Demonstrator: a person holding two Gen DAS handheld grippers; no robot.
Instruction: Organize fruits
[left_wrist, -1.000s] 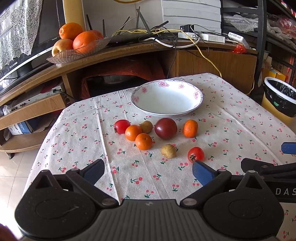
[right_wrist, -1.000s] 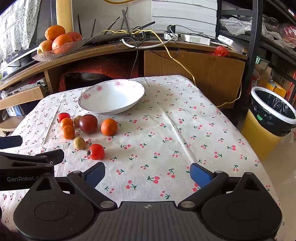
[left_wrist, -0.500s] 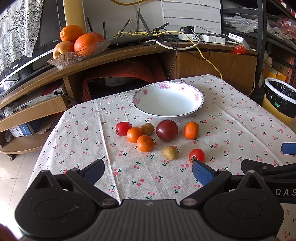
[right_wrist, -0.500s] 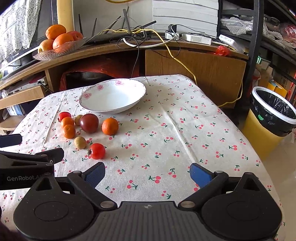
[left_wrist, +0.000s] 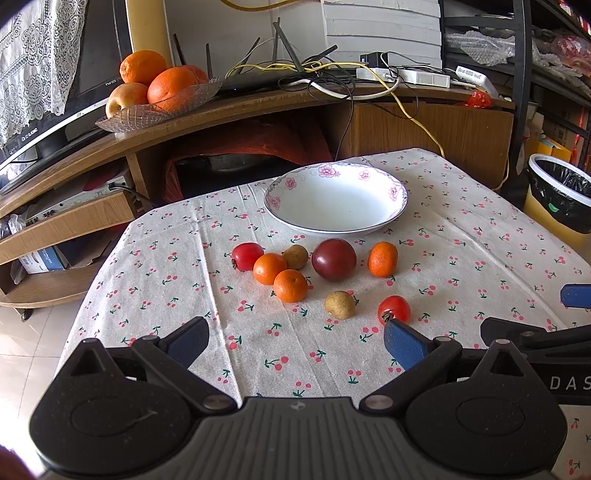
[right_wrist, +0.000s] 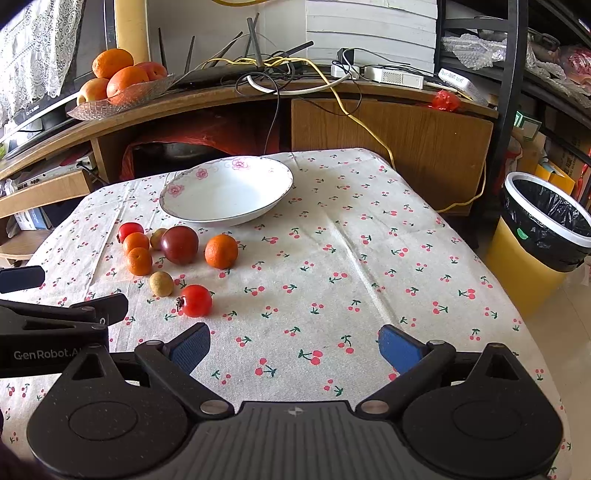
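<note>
A cherry-print cloth (left_wrist: 461, 229) covers the bench; behind it a wooden shelf (right_wrist: 388, 122) carries cables. Both grippers' fingers (left_wrist: 400, 339) (right_wrist: 397, 347) are spread, empty.

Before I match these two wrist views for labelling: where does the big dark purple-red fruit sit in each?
Left wrist: the dark purple-red fruit sits just right of centre, in front of the white floral bowl.
Right wrist: the same fruit lies left of centre, below the bowl's left edge.
Shared landmark: the bowl, directly behind the fruit in both.
</note>
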